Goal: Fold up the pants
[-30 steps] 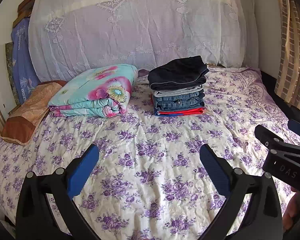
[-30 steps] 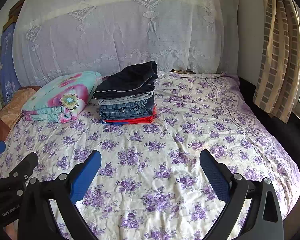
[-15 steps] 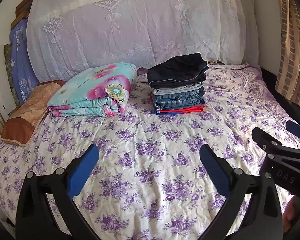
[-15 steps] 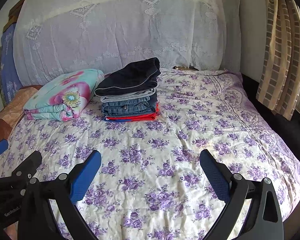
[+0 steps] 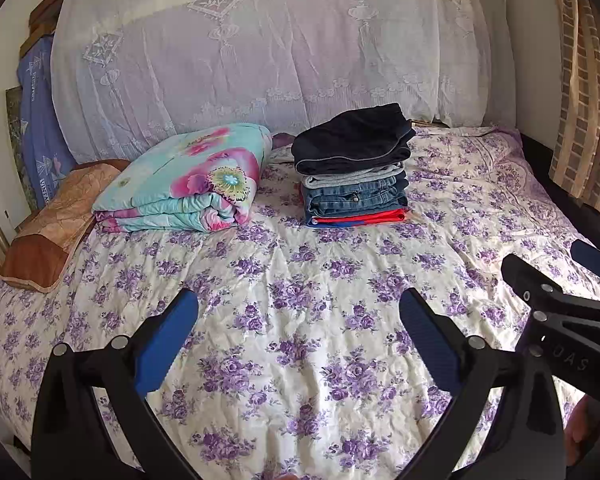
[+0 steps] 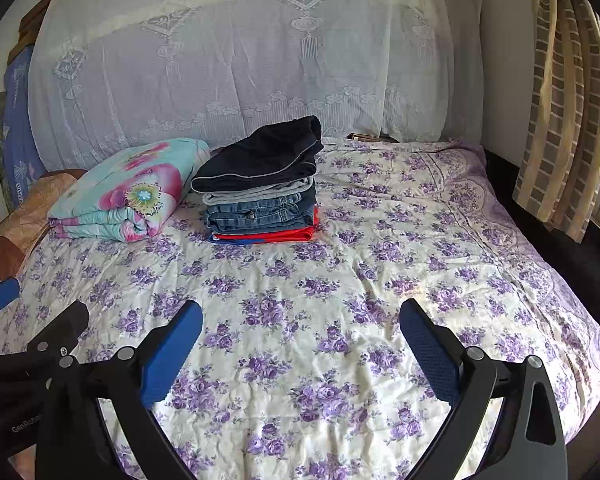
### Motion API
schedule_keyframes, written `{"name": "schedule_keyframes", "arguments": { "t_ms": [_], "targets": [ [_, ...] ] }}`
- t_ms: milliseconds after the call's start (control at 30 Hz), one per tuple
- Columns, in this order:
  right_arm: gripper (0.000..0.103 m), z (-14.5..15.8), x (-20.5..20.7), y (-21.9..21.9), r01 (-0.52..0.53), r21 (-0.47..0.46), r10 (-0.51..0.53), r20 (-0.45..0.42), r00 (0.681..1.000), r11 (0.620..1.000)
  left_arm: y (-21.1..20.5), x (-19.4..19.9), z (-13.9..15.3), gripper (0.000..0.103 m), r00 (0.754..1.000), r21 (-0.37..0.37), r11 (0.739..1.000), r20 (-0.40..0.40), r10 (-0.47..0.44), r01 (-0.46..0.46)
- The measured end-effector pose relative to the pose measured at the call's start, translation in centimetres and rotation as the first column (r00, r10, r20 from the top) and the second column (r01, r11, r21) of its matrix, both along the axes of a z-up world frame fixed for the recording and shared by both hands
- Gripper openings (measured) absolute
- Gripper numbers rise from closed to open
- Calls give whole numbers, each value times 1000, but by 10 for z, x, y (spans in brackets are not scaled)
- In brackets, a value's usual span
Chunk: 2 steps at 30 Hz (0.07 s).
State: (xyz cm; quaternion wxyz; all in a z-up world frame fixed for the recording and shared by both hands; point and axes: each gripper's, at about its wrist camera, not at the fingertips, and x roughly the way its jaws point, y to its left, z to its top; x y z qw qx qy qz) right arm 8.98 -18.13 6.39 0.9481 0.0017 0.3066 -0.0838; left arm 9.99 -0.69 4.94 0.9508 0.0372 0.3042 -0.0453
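1. The left gripper (image 5: 298,312) is held low over the near part of the bed, its blue-padded fingers (image 5: 166,338) spread wide apart with nothing between them.
2. The right gripper (image 6: 300,320) is held the same way beside it, fingers (image 6: 428,344) set wide apart and empty; only the flowered cover is seen in the gap.
3. Each gripper is caught at the edge of the other's view: the right one at the right edge of the left wrist view, the left one at the lower left of the right wrist view.
4. The bedspread (image 6: 380,280), cream with purple flower clusters, is spread wrinkled over the whole bed, and its near and middle stretch is bare cloth.
5. Further back, a stack of folded pants (image 5: 354,172) is set on the bedspread near the head of the bed: a dark navy pair on top, a grey one under it, blue denim below that, and a red and blue layer at the bottom.
6. Just beside the stack, to its left, a folded turquoise quilt (image 5: 188,180) with pink flowers is laid; whether the two touch cannot be told.
7. A brown pillow (image 5: 56,224) is seen at the far left edge of the bed.
8. Behind everything, a white lace cloth (image 6: 240,60) is draped over the headboard, and a striped curtain (image 6: 564,100) is hung at the right.
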Motion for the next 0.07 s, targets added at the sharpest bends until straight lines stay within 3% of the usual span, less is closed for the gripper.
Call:
{"name": "schedule_keyframes", "arguments": {
  "t_ms": [67],
  "targets": [
    [99,0,1,-1,-2,0,2,0,1000,1000,1,0,0,98,1000,-2,1000,-1,-1,1]
  ]
}}
